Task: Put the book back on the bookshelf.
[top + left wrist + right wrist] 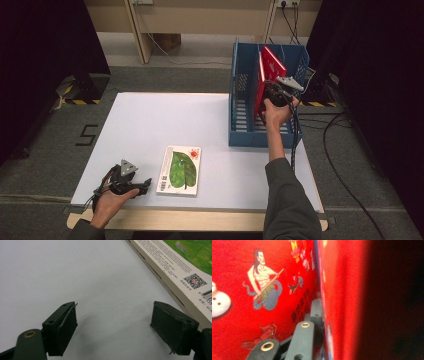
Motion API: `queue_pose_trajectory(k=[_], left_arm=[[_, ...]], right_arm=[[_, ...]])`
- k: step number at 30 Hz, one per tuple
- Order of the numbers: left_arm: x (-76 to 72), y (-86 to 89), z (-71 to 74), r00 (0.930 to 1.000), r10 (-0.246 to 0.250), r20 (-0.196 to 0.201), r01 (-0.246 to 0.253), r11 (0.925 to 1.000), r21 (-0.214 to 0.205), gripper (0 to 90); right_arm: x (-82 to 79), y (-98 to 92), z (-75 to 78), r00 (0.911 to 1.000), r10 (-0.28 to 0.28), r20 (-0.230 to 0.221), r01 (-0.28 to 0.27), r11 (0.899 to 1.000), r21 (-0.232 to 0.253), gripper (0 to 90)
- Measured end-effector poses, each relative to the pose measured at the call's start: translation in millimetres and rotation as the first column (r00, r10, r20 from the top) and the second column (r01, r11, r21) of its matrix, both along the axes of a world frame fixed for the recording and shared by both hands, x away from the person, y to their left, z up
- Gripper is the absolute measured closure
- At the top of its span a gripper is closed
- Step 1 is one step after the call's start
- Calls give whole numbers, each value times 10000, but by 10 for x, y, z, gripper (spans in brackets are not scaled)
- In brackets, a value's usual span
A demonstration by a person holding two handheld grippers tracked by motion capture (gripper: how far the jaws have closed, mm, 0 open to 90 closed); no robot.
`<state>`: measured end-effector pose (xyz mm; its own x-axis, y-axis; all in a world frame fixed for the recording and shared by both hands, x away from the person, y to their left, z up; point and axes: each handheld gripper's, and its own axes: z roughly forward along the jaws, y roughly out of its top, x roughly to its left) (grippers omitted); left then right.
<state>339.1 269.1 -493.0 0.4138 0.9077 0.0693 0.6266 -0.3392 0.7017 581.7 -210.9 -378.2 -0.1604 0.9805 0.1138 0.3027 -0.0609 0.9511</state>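
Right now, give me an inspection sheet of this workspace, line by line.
Surface: white table, mostly bare.
Job's things: red book upright in the blue rack; green book flat near the front edge.
Clutter: nothing seen.
Grippers: right hand-held gripper shut on the red book; left hand-held gripper open, low over the table beside the green book, holding nothing.
Cables: black cable trails from the right gripper; more on the floor.
Surroundings: grey carpet, dark curtains, wooden furniture behind.
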Motion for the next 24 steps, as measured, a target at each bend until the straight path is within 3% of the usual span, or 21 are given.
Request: queue_pose_trajectory(k=[10,11,19,24], left_arm=[[0,-3,2,10000,-17,10,17,10000,19,196],[-1,-2,3,10000,-20,9,20,10000,28,196],[-2,-1,1,10000,-39,-9,39,10000,11,196],[-1,-10,-2,10000,-24,16,24,10000,6,197]], right_arm=[[1,21,45,9987,116,-501,-123,9998,-134,768],[-2,18,46,9993,133,-359,-135,9999,-49,769],[-9,30,52,9984,228,-517,-231,9997,-60,762],[-56,28,90,9960,563,-693,-572,9983,-110,741]])
